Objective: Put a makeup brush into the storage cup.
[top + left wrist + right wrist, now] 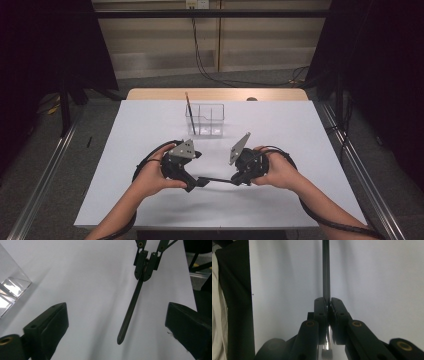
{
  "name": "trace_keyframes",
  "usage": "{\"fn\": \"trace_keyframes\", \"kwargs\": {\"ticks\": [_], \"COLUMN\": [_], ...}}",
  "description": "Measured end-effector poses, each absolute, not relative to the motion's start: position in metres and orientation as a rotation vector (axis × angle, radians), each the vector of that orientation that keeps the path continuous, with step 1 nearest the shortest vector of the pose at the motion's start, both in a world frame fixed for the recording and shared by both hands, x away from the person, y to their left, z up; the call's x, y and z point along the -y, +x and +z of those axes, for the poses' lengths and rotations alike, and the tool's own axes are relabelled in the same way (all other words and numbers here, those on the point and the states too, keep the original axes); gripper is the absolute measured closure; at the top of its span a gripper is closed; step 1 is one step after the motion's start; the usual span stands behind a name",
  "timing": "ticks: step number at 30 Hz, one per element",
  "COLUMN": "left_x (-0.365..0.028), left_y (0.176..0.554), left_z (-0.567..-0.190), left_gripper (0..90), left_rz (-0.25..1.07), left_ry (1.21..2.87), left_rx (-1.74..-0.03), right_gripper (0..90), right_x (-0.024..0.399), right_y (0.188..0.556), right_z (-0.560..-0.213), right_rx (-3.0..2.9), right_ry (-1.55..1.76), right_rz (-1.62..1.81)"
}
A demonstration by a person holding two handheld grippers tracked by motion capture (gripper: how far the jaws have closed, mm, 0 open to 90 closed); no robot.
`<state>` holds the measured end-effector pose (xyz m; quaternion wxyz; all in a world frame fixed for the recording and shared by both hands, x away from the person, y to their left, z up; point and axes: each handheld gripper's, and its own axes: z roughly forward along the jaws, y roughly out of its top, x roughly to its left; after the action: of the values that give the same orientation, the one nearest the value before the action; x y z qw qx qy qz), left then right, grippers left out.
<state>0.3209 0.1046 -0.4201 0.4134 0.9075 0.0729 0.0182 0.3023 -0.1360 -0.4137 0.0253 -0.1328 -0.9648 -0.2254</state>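
**Pen mid-handover between my 2 grippers**

The dark pen (130,312) hangs level just above the white table (310,150), in front of the clear organizer (206,120), which already holds 1 brush (190,111). My right gripper (327,305) is clamped on its end. My left gripper (117,322) stands wide, jaws either side of the free tip, not touching. Judgement: I should centre the shaft between the jaws and close squarely before the right lets go.
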Motion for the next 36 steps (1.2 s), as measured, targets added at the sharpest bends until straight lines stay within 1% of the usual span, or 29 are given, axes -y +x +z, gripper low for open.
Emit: {"fn": "trace_keyframes", "kwargs": {"ticks": [2, 4, 6, 8, 10, 11, 12, 13, 14, 20, 22, 24, 28, 36], "left_x": [-0.101, -0.098, -0.094, -0.091, -0.087, -0.085, -0.083, -0.082, -0.081, -0.078, -0.077, -0.077, -0.075, -0.074], "left_y": [0.321, 0.322, 0.323, 0.323, 0.322, 0.322, 0.321, 0.320, 0.320, 0.319, 0.318, 0.318, 0.318, 0.317], "left_z": [-0.419, -0.417, -0.415, -0.414, -0.413, -0.412, -0.412, -0.413, -0.413, -0.413, -0.411, -0.410, -0.411, -0.415], "left_gripper": [13.9, 15.6, 20.4, 25.1, 34.2, 34.5, 36.4, 40.1, 41.1, 61.9, 71.4, 78.5, 80.2, 80.7], "left_rz": [0.052, 0.058, 0.058, 0.030, -0.022, -0.026, -0.026, -0.028, -0.020, -0.033, -0.040, -0.052, -0.070, -0.083], "left_ry": [2.321, 2.370, 2.415, 2.435, 2.448, 2.472, 2.489, 2.509, 2.519, 2.543, 2.558, 2.573, 2.586, 2.588], "left_rx": [-0.176, -0.160, -0.142, -0.122, -0.112, -0.100, -0.088, -0.082, -0.071, -0.058, -0.061, -0.064, -0.048, -0.041], "right_gripper": [85.0, 85.1, 85.0, 85.0, 85.0, 85.0, 85.0, 85.0, 85.0, 85.0, 85.0, 85.0, 85.0, 84.8], "right_x": [0.136, 0.135, 0.135, 0.134, 0.133, 0.132, 0.132, 0.132, 0.131, 0.130, 0.130, 0.131, 0.130, 0.132], "right_y": [0.303, 0.303, 0.304, 0.304, 0.304, 0.304, 0.304, 0.304, 0.304, 0.303, 0.304, 0.304, 0.303, 0.304], "right_z": [-0.414, -0.413, -0.413, -0.412, -0.411, -0.411, -0.410, -0.409, -0.409, -0.407, -0.406, -0.405, -0.402, -0.398], "right_rx": [2.983, 2.981, 2.982, 2.983, 2.987, 2.989, 2.991, 2.992, 2.994, 3.001, 3.001, 2.994, 2.995, 2.993], "right_ry": [-0.414, -0.417, -0.413, -0.409, -0.406, -0.405, -0.399, -0.396, -0.388, -0.363, -0.355, -0.345, -0.332, -0.304], "right_rz": [-0.695, -0.698, -0.704, -0.706, -0.702, -0.709, -0.711, -0.710, -0.716, -0.721, -0.731, -0.746, -0.735, -0.769]}}
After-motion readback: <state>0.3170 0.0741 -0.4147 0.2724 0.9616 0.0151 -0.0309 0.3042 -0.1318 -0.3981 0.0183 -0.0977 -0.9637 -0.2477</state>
